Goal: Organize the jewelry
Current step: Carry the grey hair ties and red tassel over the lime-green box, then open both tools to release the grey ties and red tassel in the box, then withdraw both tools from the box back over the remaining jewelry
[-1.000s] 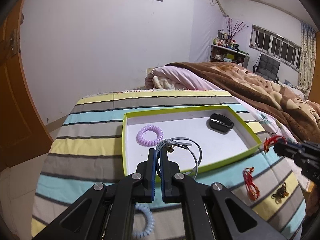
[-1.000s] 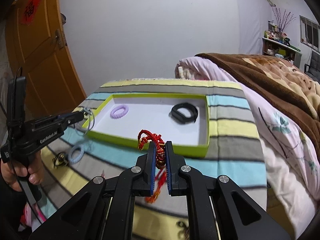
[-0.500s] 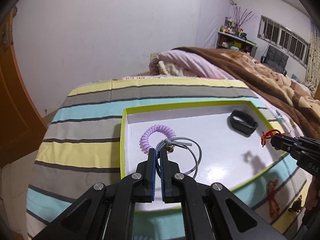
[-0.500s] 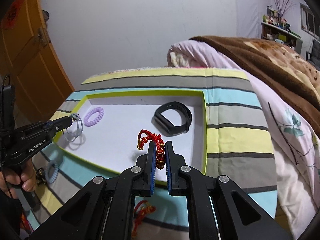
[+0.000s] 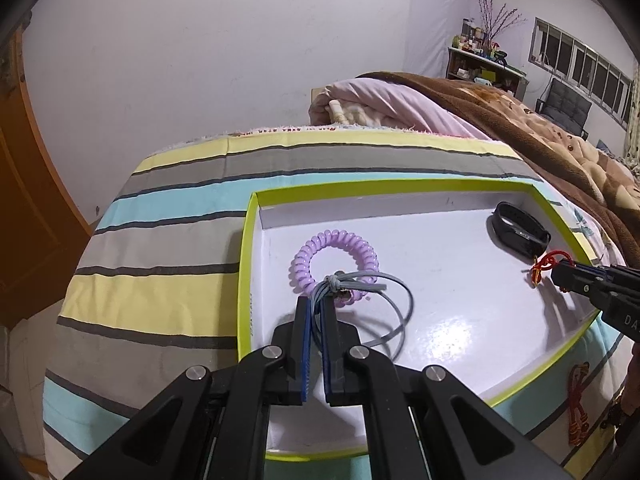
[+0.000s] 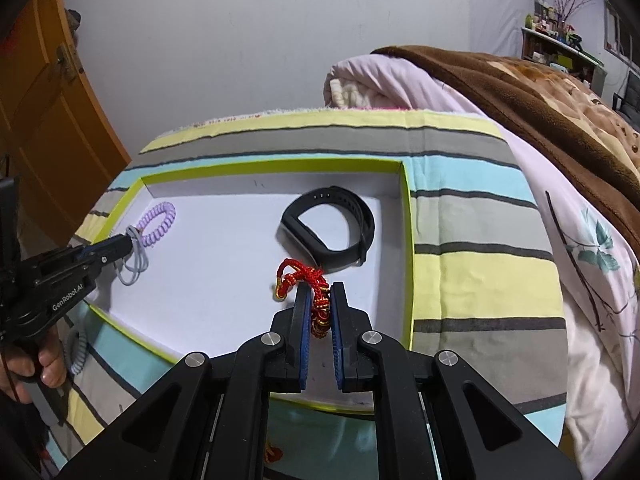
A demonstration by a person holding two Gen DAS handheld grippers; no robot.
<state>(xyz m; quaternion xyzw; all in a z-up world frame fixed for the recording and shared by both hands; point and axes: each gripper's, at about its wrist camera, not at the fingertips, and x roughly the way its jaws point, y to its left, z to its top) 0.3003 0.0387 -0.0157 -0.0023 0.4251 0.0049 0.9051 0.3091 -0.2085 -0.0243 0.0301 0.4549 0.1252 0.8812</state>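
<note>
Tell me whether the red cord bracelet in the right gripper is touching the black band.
Apart. In the right wrist view white tray floor shows between the red cord bracelet, clamped in the right gripper, and the black band.

A home bedroom: a brown blanket point(image 5: 520, 120) and pink quilt point(image 6: 400, 80) cover the bed, cluttered shelf point(image 5: 484, 64) beyond it, wooden door point(image 6: 44, 120) opposite.

My left gripper point(image 5: 315, 308) is clamped narrow on a grey cord loop point(image 5: 384, 304), reaching in low and roughly level. My right gripper point(image 6: 320, 300) is pinched on a red knotted cord point(image 6: 304, 280), angled downward. My left hand point(image 6: 36, 364) is wrapped round its grip handle, fingertips showing.
</note>
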